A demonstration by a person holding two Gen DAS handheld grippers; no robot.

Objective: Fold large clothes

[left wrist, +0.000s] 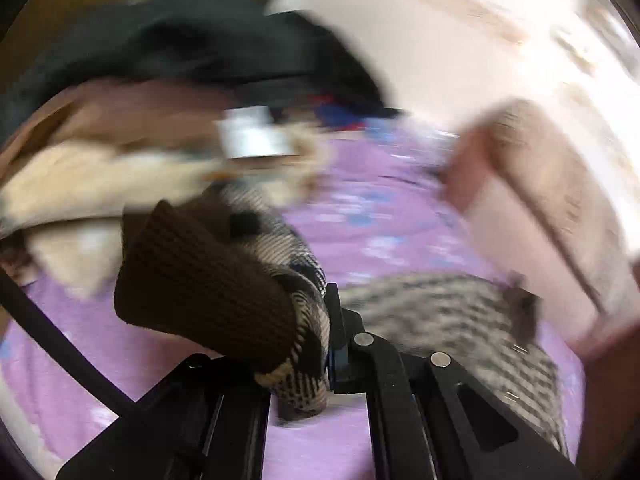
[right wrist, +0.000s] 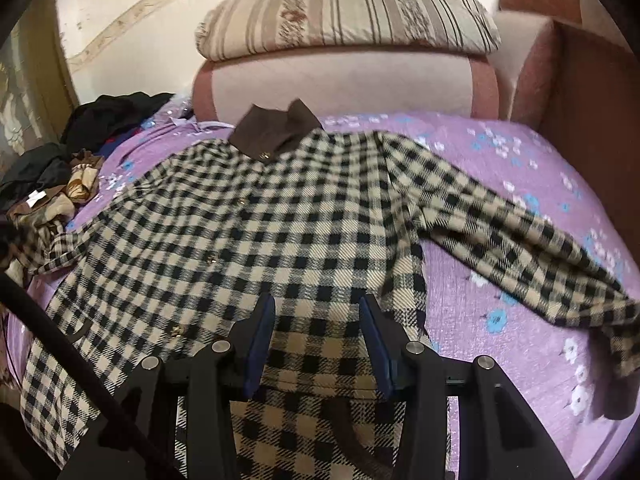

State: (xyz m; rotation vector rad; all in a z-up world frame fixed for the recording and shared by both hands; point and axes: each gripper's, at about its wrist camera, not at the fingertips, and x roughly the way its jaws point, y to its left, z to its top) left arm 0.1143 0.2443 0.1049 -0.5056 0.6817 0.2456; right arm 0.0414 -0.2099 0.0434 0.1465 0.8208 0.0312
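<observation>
Left gripper [left wrist: 326, 344] is clenched on the checked coat [right wrist: 280, 216] at a sleeve end with a brown knit cuff [left wrist: 200, 280], seen only in its blurred view. Right gripper [right wrist: 318, 340] hangs released above the coat's near hem; only this view shows the coat spread flat on the purple bedsheet [right wrist: 500, 320], clothes pile [right wrist: 60, 176] far left, striped pillow [right wrist: 348, 12] beyond.

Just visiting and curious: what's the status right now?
Left gripper shut on coat sleeve. Right gripper open over checked coat, lying flat on the bed. Clothes pile at coat's left edge.
</observation>
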